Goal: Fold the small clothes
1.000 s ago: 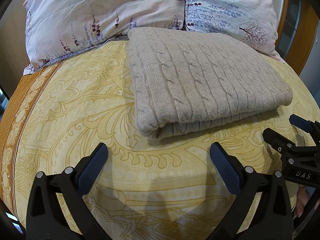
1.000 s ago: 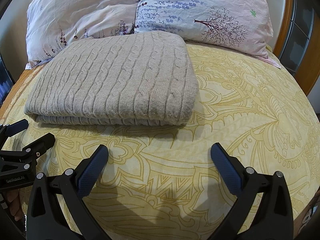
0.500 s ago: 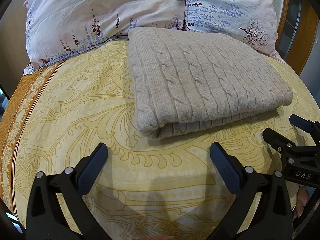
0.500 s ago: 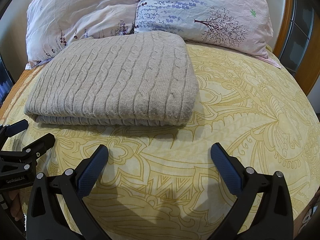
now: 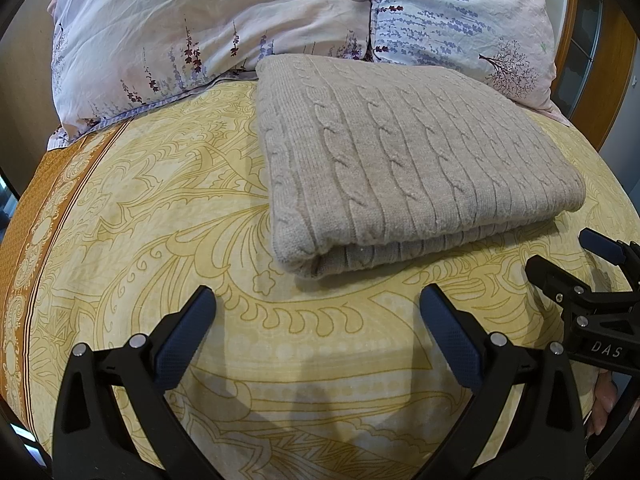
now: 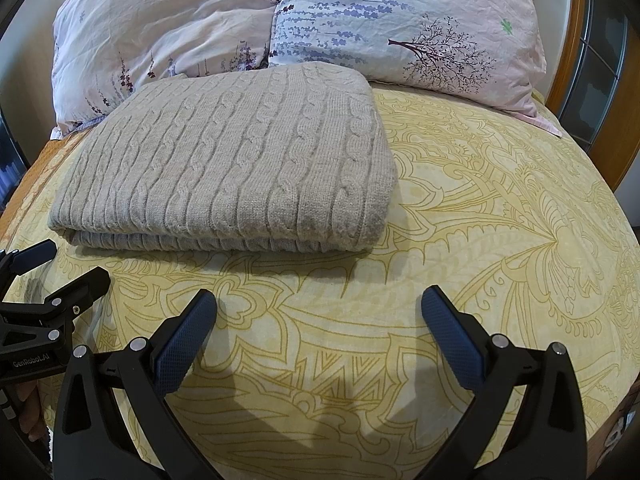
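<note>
Left gripper [image 5: 318,316]: held low over the bedsheet [image 5: 160,240], pointing toward the pillows; jaws spread wide, nothing between them, blue pads [image 5: 448,332] clear of the cloth. Also seen at the lower left edge of the right wrist view [image 6: 60,268], jaws parted.

Right gripper [image 6: 319,316]: same low, level pose over the sheet, jaws spread wide and empty. Seen at the right edge of the left wrist view [image 5: 576,260], jaws apart; fingers of the person's hand show just below it.

Sweater [image 5: 400,160]: beige cable knit, folded into a flat rectangle, lying on the sheet ahead of both grippers, its far edge touching the pillows. Layered open edge faces the grippers. From the right wrist view it sits to the left of centre [image 6: 240,160].

Change against the earlier frames: none visible; both grippers and the sweater stay where they were.

Surroundings: yellow patterned bedsheet with an orange border on the left; two floral pillows [image 6: 400,20] side by side at the head; wooden bed frame [image 6: 576,40] behind on the right. Nothing lies between the grippers and the sweater
</note>
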Available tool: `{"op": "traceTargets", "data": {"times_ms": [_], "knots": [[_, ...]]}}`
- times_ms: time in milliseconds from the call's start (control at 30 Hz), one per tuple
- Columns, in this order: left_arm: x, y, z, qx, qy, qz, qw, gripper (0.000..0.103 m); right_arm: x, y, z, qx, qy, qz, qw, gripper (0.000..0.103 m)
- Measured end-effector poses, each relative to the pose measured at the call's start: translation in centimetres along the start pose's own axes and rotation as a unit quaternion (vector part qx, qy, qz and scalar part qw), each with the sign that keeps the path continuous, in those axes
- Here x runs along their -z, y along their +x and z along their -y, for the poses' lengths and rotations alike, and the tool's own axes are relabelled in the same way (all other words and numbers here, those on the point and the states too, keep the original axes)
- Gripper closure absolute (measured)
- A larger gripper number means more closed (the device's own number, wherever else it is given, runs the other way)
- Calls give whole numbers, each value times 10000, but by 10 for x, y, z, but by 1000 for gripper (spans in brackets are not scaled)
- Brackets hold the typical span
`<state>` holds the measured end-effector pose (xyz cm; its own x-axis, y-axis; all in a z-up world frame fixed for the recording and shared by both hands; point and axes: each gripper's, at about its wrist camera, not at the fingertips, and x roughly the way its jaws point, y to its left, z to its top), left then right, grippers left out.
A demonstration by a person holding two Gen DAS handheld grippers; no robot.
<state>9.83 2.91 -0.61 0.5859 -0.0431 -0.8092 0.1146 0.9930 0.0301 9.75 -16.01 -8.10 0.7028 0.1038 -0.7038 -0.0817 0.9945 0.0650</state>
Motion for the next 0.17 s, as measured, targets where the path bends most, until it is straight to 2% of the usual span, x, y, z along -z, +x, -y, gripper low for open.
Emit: {"op": "traceTargets", "data": {"times_ms": [167], "knots": [[0, 0, 0, -1, 0, 0, 10000, 2, 0, 0, 0, -1, -1, 1, 10000, 1]]}}
